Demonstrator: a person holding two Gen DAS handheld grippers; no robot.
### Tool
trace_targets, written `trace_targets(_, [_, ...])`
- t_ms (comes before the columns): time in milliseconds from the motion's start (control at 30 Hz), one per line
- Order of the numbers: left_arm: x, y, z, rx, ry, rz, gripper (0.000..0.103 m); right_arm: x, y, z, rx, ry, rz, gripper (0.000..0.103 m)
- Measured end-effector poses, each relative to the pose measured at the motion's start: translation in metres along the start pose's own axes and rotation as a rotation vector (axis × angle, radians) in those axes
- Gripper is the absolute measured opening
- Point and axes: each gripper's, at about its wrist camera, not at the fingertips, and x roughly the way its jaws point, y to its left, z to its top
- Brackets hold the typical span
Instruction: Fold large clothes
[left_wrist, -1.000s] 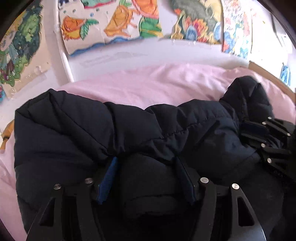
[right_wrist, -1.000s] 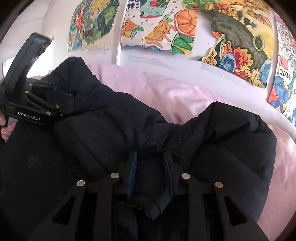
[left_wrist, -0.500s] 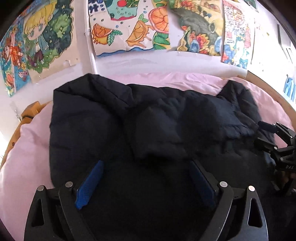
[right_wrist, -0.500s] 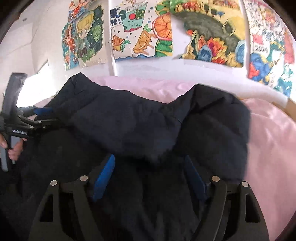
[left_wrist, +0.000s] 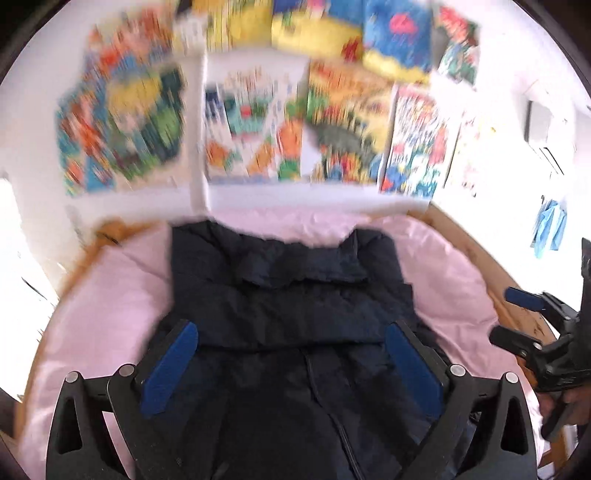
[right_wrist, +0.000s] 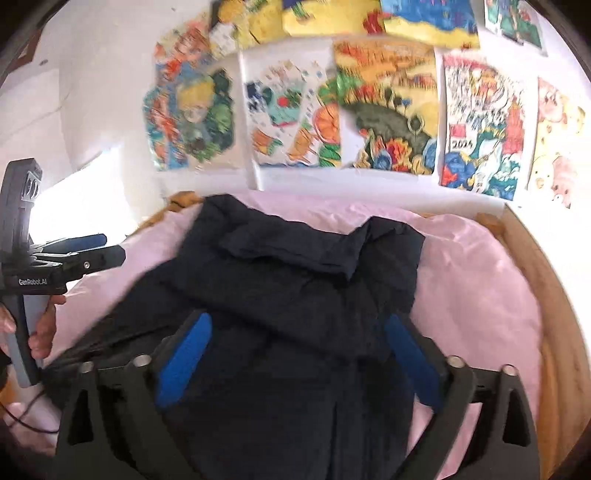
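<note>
A dark navy puffer jacket (left_wrist: 288, 295) lies mid-frame on a pink-sheeted bed (left_wrist: 110, 295), its top part folded over. Both the left tongs (left_wrist: 291, 354) and right tongs (right_wrist: 295, 347) are opening wide above it, gripping nothing. Colourful posters (right_wrist: 388, 110) fill the upper frame.

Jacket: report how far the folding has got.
Done: the jacket lies on the pink sheet with its top part folded over. In hand: nothing; the left gripper and right gripper are opening, empty, above it. Left: the lower half, unfolded.
</note>
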Motion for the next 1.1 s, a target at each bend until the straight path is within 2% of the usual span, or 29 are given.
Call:
trace_targets(67, [-0.046,-0.013,-0.003,0.019,-0.036,0.039,0.103,-0.044,0.015,-0.004,-0.031,-0.002,-0.010,0.101])
trace_targets(167, [-0.090,-0.027,-0.009,0.061,-0.059,0.066,0.103,-0.093,0.031,-0.015,-0.074,0.004,-0.018,0.101])
trace_targets(233, [-0.117,-0.037,-0.020,0.079,-0.083,0.077,0.103,-0.127,0.040,-0.026,-0.091,-0.026,-0.025,0.101])
trace_targets(367, [-0.149,-0.052,-0.042,0.106,-0.093,0.079,0.103,-0.179,0.053,-0.050,-0.097,-0.078,-0.029,0.101])
trace_targets(500, [-0.166,-0.061,-0.064,0.138,-0.092,0.096,0.103,-0.207,0.068,-0.071,-0.145,-0.109,-0.053,0.101])
trace_targets(667, [-0.153,-0.059,-0.094,0.223,-0.045,0.123,0.103,-0.208,0.086,-0.093,-0.232,-0.074,-0.060,0.101])
trace_targets(767, [-0.132,-0.050,-0.114,0.272,-0.002,0.085,0.103,-0.190,0.095,-0.108,-0.299,-0.012,-0.039,0.101])
trace_targets(867, [-0.113,-0.043,-0.133,0.312,0.029,0.063,0.103,-0.162,0.099,-0.127,-0.364,0.076,-0.030,0.101])
trace_targets(1000, [-0.087,-0.034,-0.154,0.294,0.085,0.026,0.103,-0.121,0.097,-0.151,-0.408,0.229,-0.033,0.101])
trace_targets(1033, [-0.079,-0.034,-0.157,0.308,0.124,0.037,0.103,-0.111,0.095,-0.157,-0.414,0.265,-0.039,0.101])
trace_targets(1100, [-0.073,-0.035,-0.162,0.346,0.136,0.046,0.103,-0.090,0.092,-0.168,-0.435,0.317,-0.060,0.101])
